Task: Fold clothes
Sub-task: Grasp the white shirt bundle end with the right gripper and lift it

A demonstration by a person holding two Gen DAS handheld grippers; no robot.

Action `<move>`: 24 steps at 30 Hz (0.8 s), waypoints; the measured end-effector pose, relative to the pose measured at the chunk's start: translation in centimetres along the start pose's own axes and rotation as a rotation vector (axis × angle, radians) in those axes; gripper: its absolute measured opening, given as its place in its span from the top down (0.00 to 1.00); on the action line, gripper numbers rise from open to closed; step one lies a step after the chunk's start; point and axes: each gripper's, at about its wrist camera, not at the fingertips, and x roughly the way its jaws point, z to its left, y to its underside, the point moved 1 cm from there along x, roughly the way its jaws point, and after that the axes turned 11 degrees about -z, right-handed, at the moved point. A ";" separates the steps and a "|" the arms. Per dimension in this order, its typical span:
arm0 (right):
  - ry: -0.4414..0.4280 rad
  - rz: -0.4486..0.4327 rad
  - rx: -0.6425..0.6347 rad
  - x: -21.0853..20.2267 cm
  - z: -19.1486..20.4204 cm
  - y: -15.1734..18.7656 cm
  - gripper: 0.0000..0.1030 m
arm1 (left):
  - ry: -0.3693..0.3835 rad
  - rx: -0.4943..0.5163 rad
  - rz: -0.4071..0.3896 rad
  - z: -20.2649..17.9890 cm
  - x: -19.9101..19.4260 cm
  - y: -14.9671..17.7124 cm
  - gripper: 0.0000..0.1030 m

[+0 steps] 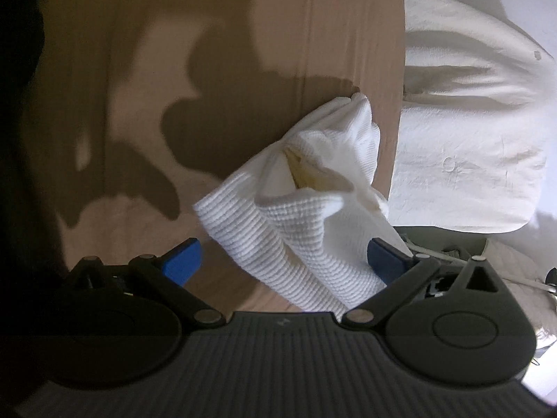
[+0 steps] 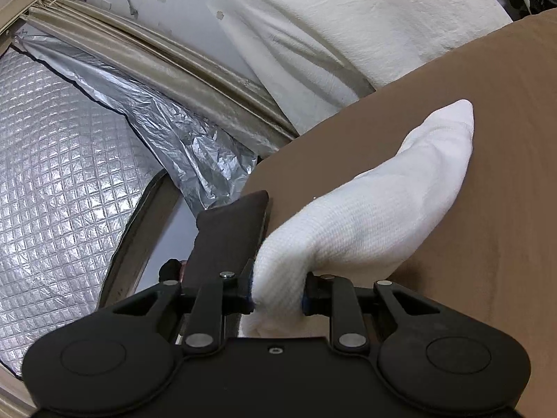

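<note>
Between the wide-spread fingers of the left gripper [image 1: 283, 261] lies a white sock [image 1: 299, 209], unpinched, on the brown bed [image 1: 209, 52]. The right gripper [image 2: 278, 296] clamps the sock's cuff (its blue pads almost hidden by fabric); the toe rests beside a white pillow [image 2: 348, 28].

Your right gripper [image 2: 276, 292] is clamped on a white sock's [image 2: 376, 202] cuff; toe points to 1 o'clock over brown sheet [image 2: 487, 209]. Silver quilted cover [image 2: 62, 160] at 9.
</note>
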 end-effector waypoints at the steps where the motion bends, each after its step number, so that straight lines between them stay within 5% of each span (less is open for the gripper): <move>1: -0.002 -0.002 0.004 0.0 0.0 0.0 0.74 | 0.001 0.003 -0.009 -0.2 0.5 0.1 0.00; 5: -0.004 0.002 0.018 -0.3 -0.2 0.4 0.74 | 0.064 0.005 0.045 -1.2 3.2 -0.8 0.02; 6: 0.001 0.009 0.008 -0.5 -0.1 0.7 0.74 | 0.108 0.028 0.073 -1.5 3.6 -1.4 0.16; 7: 0.004 0.016 -0.004 -0.9 -0.2 1.1 0.74 | 0.121 0.104 0.056 -2.4 3.3 -1.4 0.53; 9: 0.008 0.028 -0.026 -1.9 -0.7 1.9 0.74 | 0.118 0.278 0.028 -4.3 2.5 -1.3 0.82; 14: 0.025 0.085 -0.053 -3.7 -4.4 4.1 0.68 | 0.020 0.585 0.034 -7.3 2.3 0.0 0.86; 19: 0.050 0.180 -0.129 -4.3 -6.7 6.2 0.56 | -0.103 0.729 0.025 -7.6 3.4 1.6 0.87; 24: -0.071 0.203 -0.123 -6.2 -9.0 7.0 0.46 | -0.170 0.855 0.034 -6.4 1.3 3.1 0.87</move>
